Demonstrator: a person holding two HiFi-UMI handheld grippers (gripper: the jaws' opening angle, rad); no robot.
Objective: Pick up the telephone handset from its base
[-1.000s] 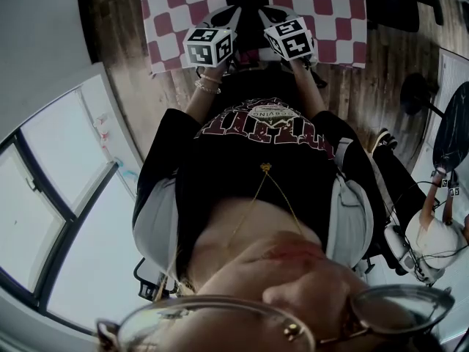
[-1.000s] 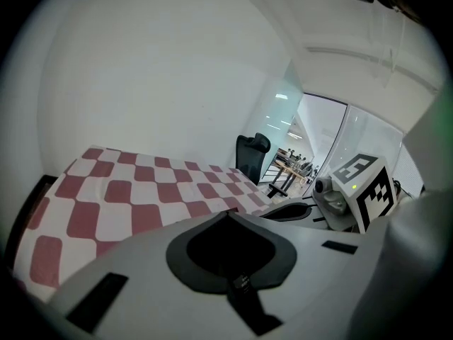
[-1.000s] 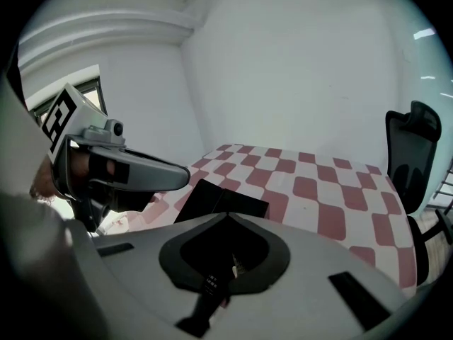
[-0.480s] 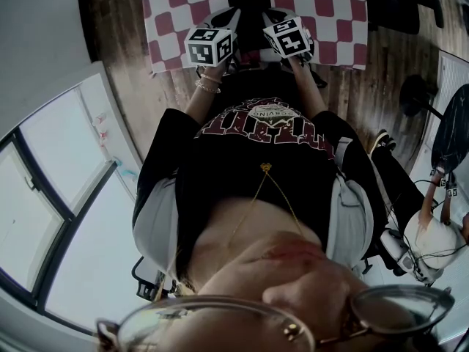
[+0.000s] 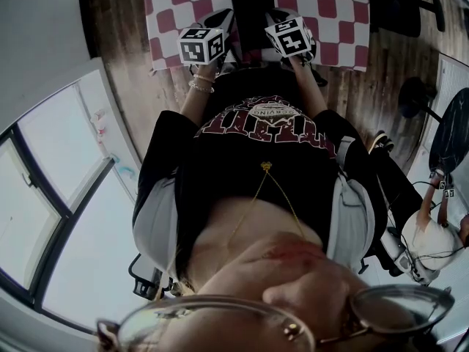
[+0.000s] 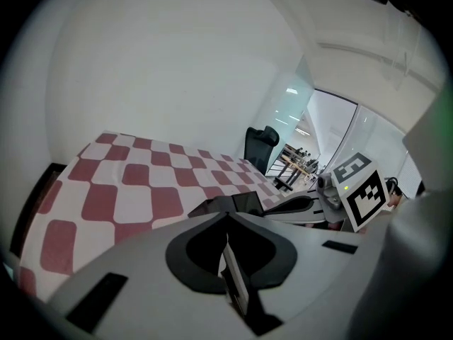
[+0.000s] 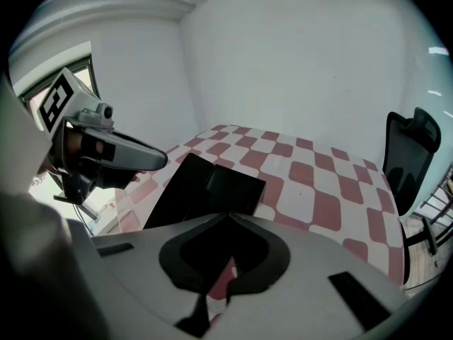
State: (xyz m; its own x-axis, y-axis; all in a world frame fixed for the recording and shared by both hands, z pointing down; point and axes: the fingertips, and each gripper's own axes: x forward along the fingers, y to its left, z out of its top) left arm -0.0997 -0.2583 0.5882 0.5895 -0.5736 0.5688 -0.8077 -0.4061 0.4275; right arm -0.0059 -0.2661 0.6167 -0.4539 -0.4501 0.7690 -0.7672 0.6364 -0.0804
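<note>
Item 1. Black plastic telephone (image 7: 205, 190), an angular slab with a raised block on top. It is lying on the near part of the red-and-white checked tablecloth (image 7: 318, 190). The handset is not showing as a separate piece from the base, and nothing is lifting it. In the head view it is sitting between the two grippers, close to the table edge nearest the person.

Item 2. Left gripper (image 6: 226, 215), grey body with a black-and-white marker cube. Its jaws are pressing tip to tip with nothing between them. It is pointing down across the cloth, with the telephone showing just beyond the tips.

Item 3. Right gripper (image 7: 228, 215), of the same build. Its jaws are likewise meeting at the tips and gripping nothing, with only cloth showing through the gap behind them. It is angling down toward the telephone, which is lying just ahead of the tips.

Item 4. Black office chair (image 7: 414, 154), standing beyond the far side of the table, against the white wall.

Item 5. Brown wooden plank floor (image 5: 124, 50), showing on both sides of the table.
</note>
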